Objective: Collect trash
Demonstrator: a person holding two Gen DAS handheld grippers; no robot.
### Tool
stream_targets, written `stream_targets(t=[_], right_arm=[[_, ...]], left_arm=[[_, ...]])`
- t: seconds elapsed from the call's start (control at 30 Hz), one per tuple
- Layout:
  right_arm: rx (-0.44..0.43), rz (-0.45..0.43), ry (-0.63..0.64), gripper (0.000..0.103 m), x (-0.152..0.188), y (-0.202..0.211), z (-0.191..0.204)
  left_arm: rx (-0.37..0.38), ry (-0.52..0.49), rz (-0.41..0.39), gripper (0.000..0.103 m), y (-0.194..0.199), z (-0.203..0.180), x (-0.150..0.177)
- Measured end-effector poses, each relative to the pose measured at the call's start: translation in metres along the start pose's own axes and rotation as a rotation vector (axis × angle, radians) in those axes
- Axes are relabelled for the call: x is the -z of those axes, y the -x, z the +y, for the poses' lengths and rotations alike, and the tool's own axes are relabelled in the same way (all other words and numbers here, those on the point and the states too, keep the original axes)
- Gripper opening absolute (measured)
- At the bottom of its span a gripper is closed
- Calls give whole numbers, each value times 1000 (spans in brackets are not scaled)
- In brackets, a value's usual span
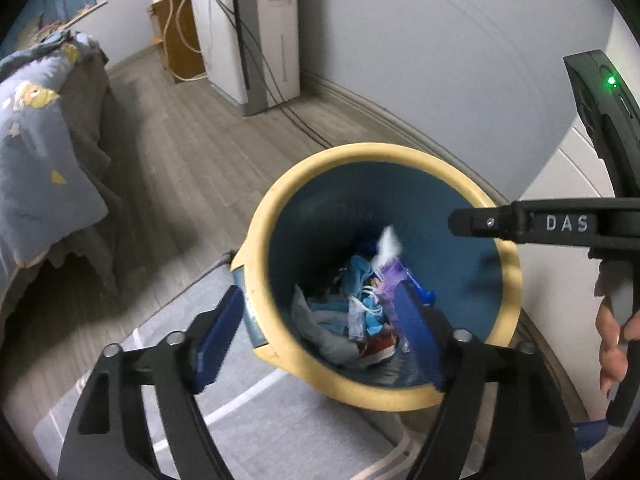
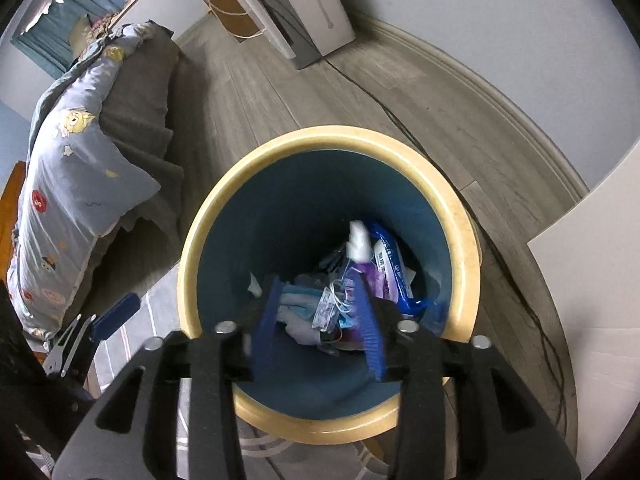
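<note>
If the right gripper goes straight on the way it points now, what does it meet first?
Probably the trash pile inside the bin. The right gripper points down into it, jaws open and empty; depth is unclear.

Smooth plastic bin (image 2: 464, 240), glossy wrappers (image 2: 390, 268), wood-grain floor (image 2: 320, 92), printed cloth quilt (image 2: 76, 184)

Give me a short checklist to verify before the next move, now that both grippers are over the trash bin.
1. Left gripper empty: ok, fingers wide apart, nothing between them.
2. Right gripper empty: ok, fingers apart, nothing pinched.
3. Trash inside the bin: ok, wrappers lie at the bottom; a blurred white piece looks as if it is falling in.
4. Bin upright: ok, rim faces up.
5. Room left in bin: ok, trash lies low.
6. Cable on the floor behind the bin: cannot tell if it is in the way.
</note>
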State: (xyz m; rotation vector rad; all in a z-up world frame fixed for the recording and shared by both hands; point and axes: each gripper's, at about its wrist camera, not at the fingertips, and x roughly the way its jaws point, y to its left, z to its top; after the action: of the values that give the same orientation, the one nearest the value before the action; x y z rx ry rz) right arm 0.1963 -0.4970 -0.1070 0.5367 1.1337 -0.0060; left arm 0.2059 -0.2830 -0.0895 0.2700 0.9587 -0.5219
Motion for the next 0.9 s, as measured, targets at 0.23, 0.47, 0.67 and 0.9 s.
stream_targets(t=[0.23,0.47,0.67,0.9], right_arm=[[35,-13,52,58,2,8,10],[122,-53,154,75,25,43,18],[154,-118,231,97,60,87,31],[175,-219,255,97,93,132,38]], left_arm=[[-8,32,-24,92,27,11,16],[-2,73,-37,97,72,9,39],[-71,63,-102,98,109,-2,50],[-60,132,-157,98,144,-5,60]])
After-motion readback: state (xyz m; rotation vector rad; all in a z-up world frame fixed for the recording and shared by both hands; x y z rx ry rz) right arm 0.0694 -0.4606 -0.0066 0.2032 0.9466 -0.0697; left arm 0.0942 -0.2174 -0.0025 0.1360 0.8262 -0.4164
